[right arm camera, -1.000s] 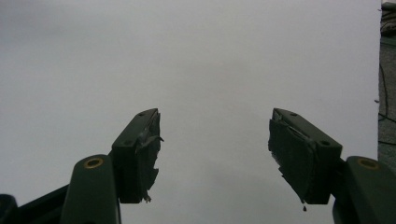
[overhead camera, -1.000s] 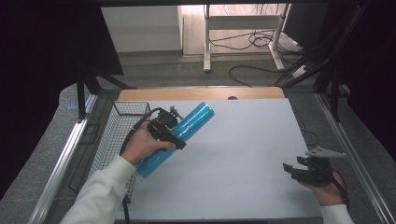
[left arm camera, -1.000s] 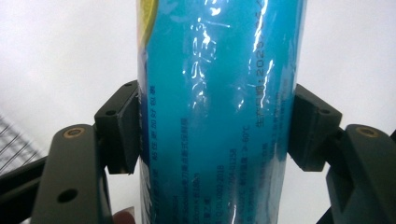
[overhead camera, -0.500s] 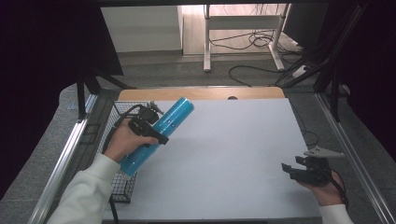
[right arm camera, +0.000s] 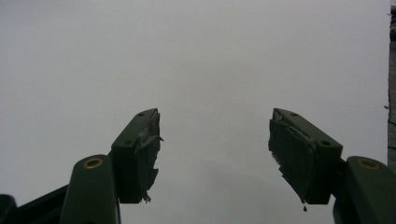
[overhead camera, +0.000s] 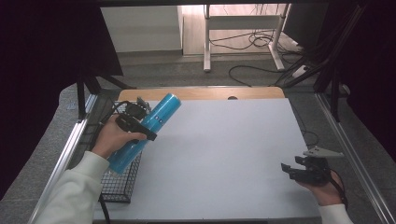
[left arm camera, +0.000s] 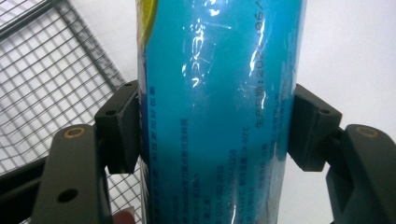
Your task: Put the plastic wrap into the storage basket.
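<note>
Your left gripper (overhead camera: 135, 127) clamps the blue can (overhead camera: 145, 132) at frame left, over the wire basket (overhead camera: 117, 186); right gripper (overhead camera: 292, 170) wide, holding nothing, lower right.

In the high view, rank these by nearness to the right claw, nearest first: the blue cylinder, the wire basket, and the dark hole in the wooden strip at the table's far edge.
Measured from the right claw, at the table's near right:
1. Dark hole, far edge, about mid-table.
2. Blue cylinder, held in the left claw at the table's left edge.
3. Wire basket, off the left edge, partly under the cylinder.
</note>
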The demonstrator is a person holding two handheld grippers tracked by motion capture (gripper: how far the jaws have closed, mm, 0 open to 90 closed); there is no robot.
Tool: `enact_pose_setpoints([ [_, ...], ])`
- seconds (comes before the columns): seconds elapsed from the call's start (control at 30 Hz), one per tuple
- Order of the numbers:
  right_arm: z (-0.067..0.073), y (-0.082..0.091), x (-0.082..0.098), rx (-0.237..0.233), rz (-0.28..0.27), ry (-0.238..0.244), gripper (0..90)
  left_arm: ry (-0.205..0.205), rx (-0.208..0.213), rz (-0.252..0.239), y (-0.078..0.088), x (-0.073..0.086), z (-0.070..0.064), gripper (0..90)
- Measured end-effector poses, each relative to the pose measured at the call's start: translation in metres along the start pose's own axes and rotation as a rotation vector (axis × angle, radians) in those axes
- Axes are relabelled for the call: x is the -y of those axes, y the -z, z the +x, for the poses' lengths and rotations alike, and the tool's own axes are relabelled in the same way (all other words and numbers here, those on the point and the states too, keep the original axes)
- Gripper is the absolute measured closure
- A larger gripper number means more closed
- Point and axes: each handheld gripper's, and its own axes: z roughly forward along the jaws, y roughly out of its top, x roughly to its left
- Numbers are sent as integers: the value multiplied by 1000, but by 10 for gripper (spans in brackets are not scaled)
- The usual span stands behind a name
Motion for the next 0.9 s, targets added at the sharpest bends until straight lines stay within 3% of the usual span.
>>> enact_pose_setpoints([
  [0.37,2,-1,-1,0,2,8,331,62,-13,6,3,14,24,314],
  [0.7,3,-1,-1,5,5,14,328,125,-69,13,3,28,46,314],
  [0.9,3,-2,-1,6,7,18,328,162,-66,30,-2,34,59,314],
])
